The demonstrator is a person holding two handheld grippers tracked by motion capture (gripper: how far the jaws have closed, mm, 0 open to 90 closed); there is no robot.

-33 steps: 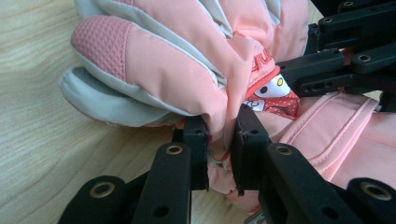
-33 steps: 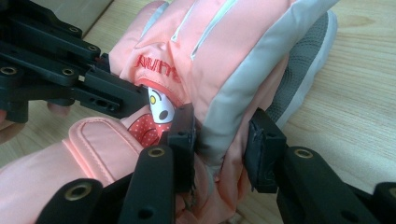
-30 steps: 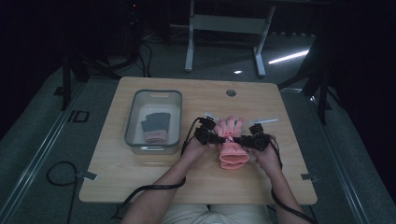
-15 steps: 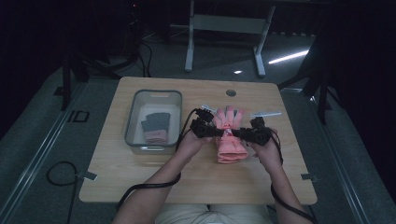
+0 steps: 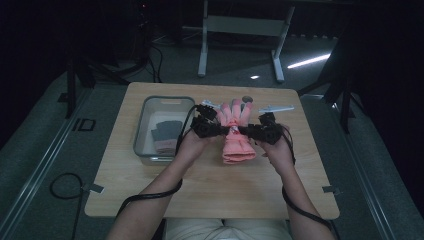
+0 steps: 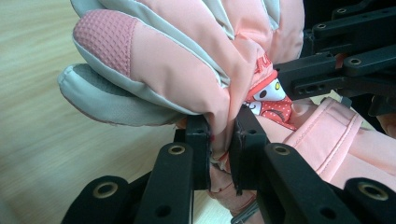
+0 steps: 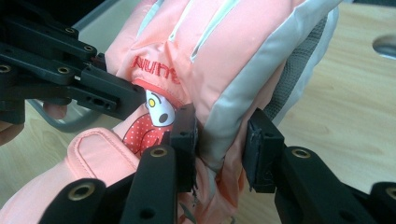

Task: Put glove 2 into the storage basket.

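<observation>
Both hand-held grippers, left and right, clamp the glove from opposite sides; its long axis runs away from the person

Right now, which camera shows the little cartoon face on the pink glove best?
The left gripper view: the cartoon face sits close, sharp, and mostly uncovered on the pink glove. The right gripper view shows the face partly behind black fingers. In the high view the glove is small and the face too tiny to make out.
</observation>
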